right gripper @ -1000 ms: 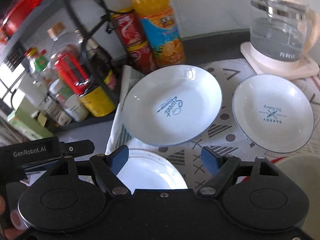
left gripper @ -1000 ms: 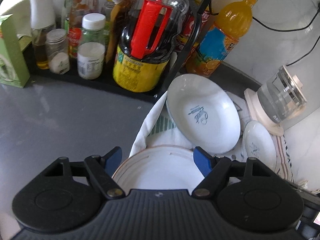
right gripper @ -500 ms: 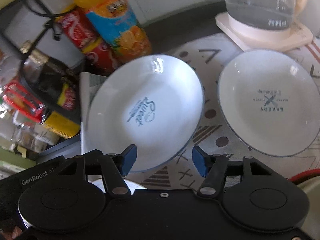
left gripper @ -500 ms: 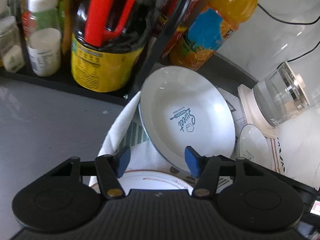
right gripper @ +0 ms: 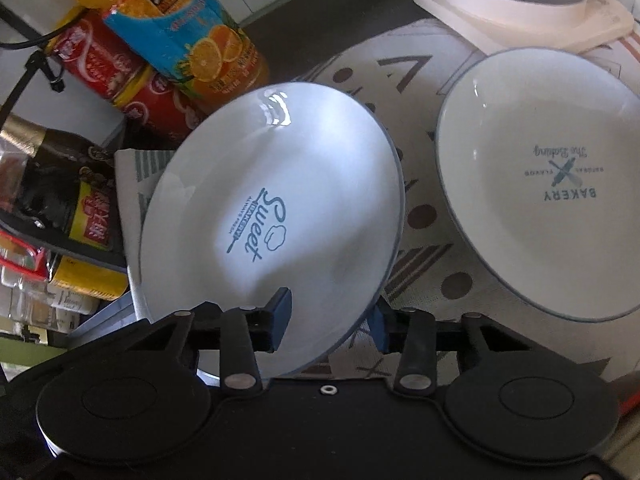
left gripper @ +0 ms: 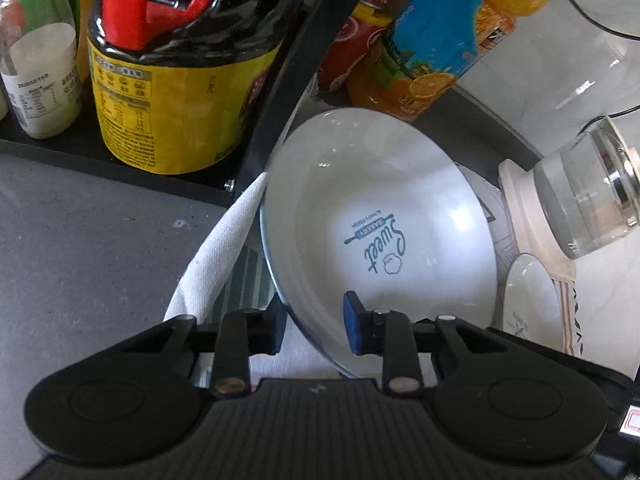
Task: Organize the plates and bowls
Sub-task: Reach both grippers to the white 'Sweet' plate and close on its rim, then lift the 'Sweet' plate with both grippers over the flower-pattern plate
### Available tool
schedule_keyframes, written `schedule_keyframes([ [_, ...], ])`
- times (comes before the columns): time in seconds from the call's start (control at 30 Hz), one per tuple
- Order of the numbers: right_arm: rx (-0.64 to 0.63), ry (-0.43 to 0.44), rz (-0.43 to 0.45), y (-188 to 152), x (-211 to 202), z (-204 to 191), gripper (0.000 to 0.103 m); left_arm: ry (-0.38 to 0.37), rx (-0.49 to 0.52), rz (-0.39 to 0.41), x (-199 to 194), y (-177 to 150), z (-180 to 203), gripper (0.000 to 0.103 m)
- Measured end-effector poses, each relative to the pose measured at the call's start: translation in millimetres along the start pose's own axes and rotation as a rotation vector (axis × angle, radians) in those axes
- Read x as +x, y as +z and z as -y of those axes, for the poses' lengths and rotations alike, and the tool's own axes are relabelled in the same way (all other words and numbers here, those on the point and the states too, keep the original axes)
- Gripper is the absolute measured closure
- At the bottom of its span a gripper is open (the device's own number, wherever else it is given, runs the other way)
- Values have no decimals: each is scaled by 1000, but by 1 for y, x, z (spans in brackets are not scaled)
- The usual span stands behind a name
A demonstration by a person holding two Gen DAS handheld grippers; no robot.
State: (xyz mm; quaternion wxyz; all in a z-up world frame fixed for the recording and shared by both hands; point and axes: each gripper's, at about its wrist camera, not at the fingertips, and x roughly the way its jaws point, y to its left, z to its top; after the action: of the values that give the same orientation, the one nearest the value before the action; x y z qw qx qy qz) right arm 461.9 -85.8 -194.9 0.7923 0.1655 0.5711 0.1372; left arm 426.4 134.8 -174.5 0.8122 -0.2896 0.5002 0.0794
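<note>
A white plate printed "Sweet" (left gripper: pixel 376 216) lies on a patterned cloth; it also shows in the right wrist view (right gripper: pixel 276 208). My left gripper (left gripper: pixel 314 326) straddles its near rim, one blue pad inside the plate and one outside below the rim, jaws partly closed. My right gripper (right gripper: pixel 332 320) straddles the same plate's near rim in the same way. Whether either one pinches the rim I cannot tell. A second white plate printed "Bakery" (right gripper: pixel 548 184) lies to the right, seen edge-on in the left wrist view (left gripper: pixel 528 292).
A black rack (left gripper: pixel 276 92) holds a yellow-labelled dark bottle (left gripper: pixel 176 92) and jars. An orange juice bottle (right gripper: pixel 188 28) and red cans (right gripper: pixel 132 76) stand behind the plate. A glass kettle (left gripper: pixel 588 196) on a cream base (right gripper: pixel 516 8) stands at the right. The grey counter (left gripper: pixel 88 264) lies left.
Both grippers moved forward to the "Sweet" plate and narrowed around its near rim. The orange-rimmed plate seen below the left gripper earlier is out of view.
</note>
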Motion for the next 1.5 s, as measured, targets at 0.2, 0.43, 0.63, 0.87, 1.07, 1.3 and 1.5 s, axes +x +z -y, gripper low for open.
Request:
schedule_keyframes([
  [0.2,-34,-34,19,0,1,-4,70,-6,-31,8,9,2,-5,82],
  [0.43,-75,8,74,-3,-20,-1,86,-18,-19,36,3,1,-7,90],
  [0.63,-121,22,105,-15,-34,-1,85,-15,4,48,-12,0,-1,90],
  [0.87,-161,36,136,-34,-55,-6,85,-14,14,61,-30,-15,0,90],
  [1.07,-187,51,158,-50,-73,-13,85,-26,10,90,-53,-28,-3,89],
  [1.3,-214,72,165,-70,-91,-13,85,-22,2,111,-74,-50,-6,89],
  [1.5,-248,100,162,-90,-101,-13,85,-6,-15,131,-94,-73,-12,89],
])
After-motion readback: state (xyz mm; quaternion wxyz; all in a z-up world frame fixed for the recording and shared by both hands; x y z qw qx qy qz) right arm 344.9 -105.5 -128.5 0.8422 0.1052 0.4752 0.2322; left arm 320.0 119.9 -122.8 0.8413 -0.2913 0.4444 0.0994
